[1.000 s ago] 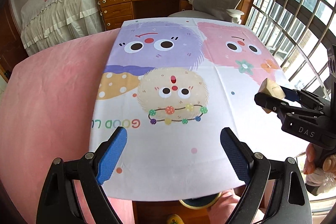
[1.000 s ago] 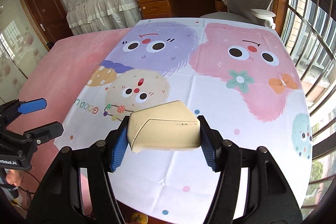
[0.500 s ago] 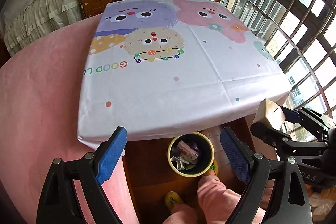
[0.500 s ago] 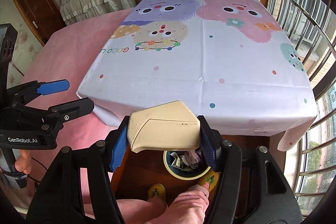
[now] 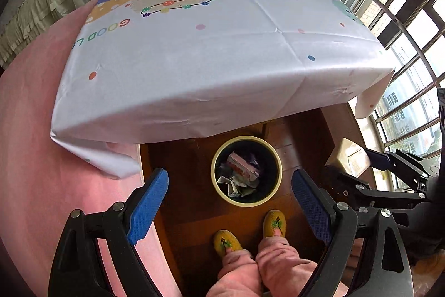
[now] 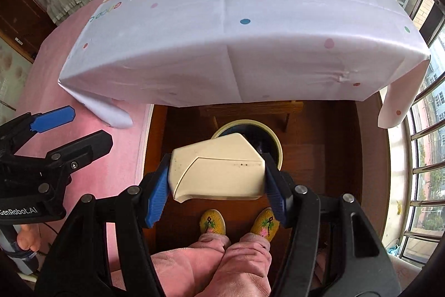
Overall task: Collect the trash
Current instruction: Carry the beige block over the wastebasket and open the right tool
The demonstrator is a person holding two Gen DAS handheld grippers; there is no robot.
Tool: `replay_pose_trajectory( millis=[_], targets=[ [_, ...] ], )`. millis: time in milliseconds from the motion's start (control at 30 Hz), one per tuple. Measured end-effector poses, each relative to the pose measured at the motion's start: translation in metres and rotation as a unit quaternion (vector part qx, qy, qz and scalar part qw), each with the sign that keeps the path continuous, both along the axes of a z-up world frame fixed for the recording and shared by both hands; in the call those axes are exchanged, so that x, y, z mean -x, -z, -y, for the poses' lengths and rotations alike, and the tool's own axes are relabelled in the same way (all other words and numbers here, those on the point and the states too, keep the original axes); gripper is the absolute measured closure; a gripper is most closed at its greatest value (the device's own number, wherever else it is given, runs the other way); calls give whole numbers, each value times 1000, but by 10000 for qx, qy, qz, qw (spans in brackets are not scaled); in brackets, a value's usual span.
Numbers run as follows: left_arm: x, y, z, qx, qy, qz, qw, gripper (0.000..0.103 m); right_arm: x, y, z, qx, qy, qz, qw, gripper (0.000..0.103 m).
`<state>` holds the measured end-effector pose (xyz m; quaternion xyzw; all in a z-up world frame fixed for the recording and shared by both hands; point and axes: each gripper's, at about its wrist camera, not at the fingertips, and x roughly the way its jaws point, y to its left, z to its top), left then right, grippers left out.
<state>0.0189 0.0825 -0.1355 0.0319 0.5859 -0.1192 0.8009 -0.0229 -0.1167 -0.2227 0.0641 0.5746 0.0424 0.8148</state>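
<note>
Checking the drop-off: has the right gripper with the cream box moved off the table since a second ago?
Yes. The right gripper carried the cream box back past the tablecloth edge, above the bin.

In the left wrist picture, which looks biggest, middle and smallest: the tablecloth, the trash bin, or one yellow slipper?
1. tablecloth, biggest by far
2. trash bin
3. yellow slipper, smallest

The fisheye lens stretches things, so this is only how they look.
</note>
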Motion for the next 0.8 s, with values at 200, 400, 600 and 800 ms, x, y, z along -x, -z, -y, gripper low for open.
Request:
replay_pose_trajectory(
  millis=[200,400,600,800],
  targets=[
    [-14,88,7,-189,-234,-390,9988,11,-13,94,25,-207,327,-385,9985,44],
    [-39,158,5,-237,-585,-419,9971,11,-31,178,44,-485,540,-678,9951,44],
    [-50,202,5,-292,-772,-416,9957,11,-53,223,53,-613,608,-801,9930,27],
    [-44,214,3,-327,-991,-415,9937,11,-58,231,56,-487,504,-813,9942,27]
  ],
)
